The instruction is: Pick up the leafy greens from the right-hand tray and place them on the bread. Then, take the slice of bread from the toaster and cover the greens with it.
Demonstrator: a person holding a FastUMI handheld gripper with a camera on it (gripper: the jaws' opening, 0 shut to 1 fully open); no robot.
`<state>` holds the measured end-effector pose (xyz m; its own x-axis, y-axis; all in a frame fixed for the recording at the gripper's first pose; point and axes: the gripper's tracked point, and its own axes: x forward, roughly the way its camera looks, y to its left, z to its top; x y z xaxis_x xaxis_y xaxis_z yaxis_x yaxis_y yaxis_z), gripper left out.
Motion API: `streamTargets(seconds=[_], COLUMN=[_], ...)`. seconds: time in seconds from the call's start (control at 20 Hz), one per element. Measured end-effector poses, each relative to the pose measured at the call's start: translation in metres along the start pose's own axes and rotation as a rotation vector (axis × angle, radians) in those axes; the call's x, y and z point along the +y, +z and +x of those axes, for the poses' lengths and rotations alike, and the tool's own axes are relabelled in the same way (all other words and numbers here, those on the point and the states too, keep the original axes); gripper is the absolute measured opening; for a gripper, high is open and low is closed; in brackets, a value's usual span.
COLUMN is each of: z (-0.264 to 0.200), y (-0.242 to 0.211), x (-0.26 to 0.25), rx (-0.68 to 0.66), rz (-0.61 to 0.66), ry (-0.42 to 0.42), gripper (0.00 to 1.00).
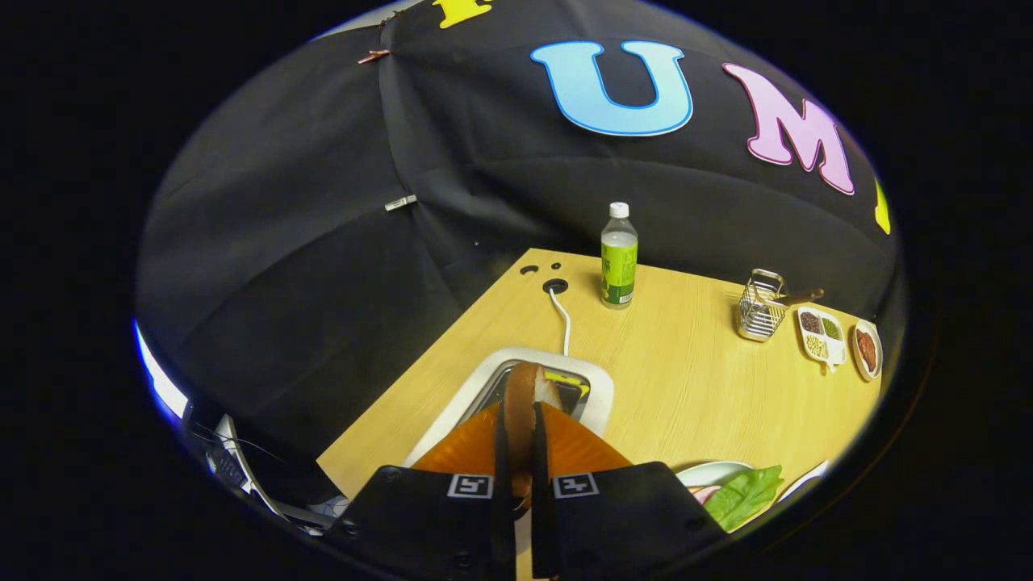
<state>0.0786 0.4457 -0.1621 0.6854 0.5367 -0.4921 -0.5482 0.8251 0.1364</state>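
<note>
Now the gripper (518,452) pinches the slice of bread (524,395) edge-on between its 2 fingers, just above the toaster (601,395); leafy greens (746,494) lie alongside.

A pale wooden worktop (686,379) carries a clear bottle (619,257) with a green label and white cap, standing upright near its far edge. A white cable (561,316) runs out of a round hole just beside it. Well apart from the bottle stands a wire basket (759,310) — next to it a divided dish (821,334) of grains and a small oval dish (867,349) with something reddish-brown.
</note>
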Motion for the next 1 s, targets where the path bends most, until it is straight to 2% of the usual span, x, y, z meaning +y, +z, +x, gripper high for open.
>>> streamTargets(seconds=[0.25, 0.5, 0.7, 1.0], z=[-0.038, -0.077, -0.093, -0.092], y=[0.030, 0.053, 0.033, -0.030], x=[-0.003, -0.032, -0.072, -0.116], rx=[-0.061, -0.148, -0.134, -0.035], rz=[0.076, 0.063, 0.095, 0.223], ry=[0.049, 0.041, -0.012, -0.039], gripper=[0.12, 0.12, 0.12, 0.12])
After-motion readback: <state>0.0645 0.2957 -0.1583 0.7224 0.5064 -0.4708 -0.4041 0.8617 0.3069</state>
